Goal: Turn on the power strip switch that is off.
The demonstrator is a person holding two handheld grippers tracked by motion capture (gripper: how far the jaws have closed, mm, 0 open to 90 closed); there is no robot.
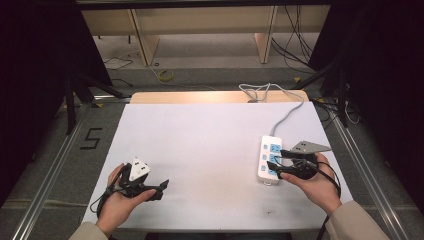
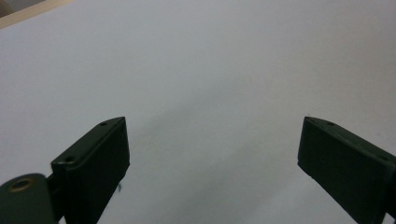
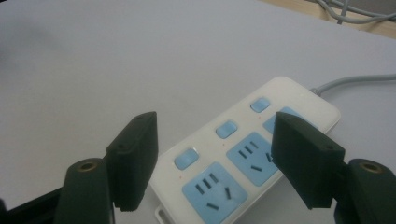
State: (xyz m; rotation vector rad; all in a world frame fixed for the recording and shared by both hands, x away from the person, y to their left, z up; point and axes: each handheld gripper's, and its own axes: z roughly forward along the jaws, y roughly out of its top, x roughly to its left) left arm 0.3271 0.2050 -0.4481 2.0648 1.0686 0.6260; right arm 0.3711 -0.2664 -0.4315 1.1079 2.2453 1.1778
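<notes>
**Right claw open over the power strip**

A white power strip (image 1: pixel 269 159) lies flat on the right side of the white desk (image 1: pixel 200 145). It has blue sockets and small blue buttons on top. Its grey cord (image 1: pixel 285 117) runs away from it to the far edge of the desk.

The right claw (image 1: pixel 278 164) is in the person's right hand (image 1: pixel 315 182). It points at the power strip from the right side and hangs just above the near end of it. Its jaws are wide apart. In the right gripper view the power strip (image 3: pixel 247 158) sits between and under the two black jaws, and the jaws do not press on it.

The left claw (image 1: pixel 162 189) is in the person's left hand (image 1: pixel 120 197), near the front left corner of the desk, well apart from the power strip. Its jaws are wide apart too. In the left gripper view there is just the bare white desk (image 2: pixel 201 70) between them.
</notes>
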